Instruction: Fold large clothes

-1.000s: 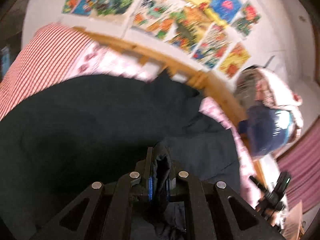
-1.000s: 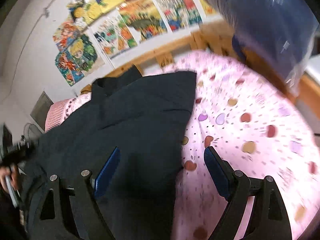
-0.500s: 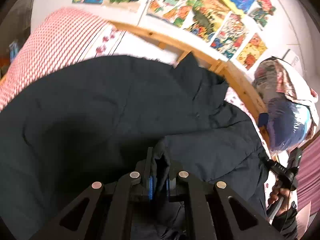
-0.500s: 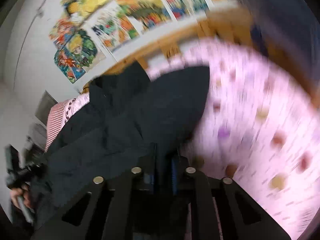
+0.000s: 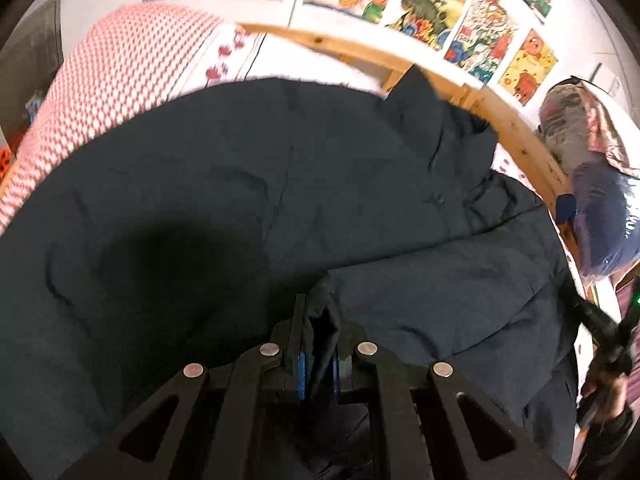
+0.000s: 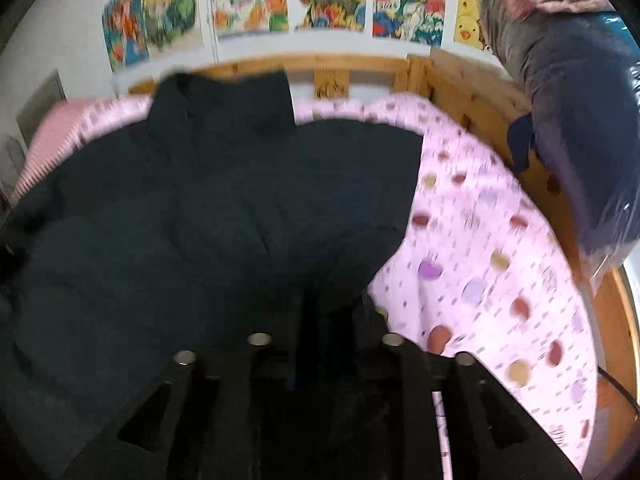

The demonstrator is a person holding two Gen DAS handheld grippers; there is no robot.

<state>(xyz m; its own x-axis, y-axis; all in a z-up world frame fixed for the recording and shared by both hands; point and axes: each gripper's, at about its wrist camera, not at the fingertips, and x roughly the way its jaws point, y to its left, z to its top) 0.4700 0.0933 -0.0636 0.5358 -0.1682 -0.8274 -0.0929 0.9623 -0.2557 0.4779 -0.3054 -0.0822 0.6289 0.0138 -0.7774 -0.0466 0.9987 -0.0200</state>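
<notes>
Both claws pinching near hem of bulky dark padded jacket (image 5: 248, 184): left gripper (image 5: 318, 354), right gripper (image 6: 332, 320). Spread across pink spotted bedsheet (image 6: 492, 248). Mid-fold, probably; next, carry hem far toward collar.

Soft indoor light, strong fisheye bending with dark corners, right wrist view motion-blurred

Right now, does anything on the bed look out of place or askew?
Nothing looks damaged or spilled. The dark jacket lies rumpled, its collar pushed up against the wooden bed frame. Both the left gripper and right gripper pinch its fabric.
</notes>
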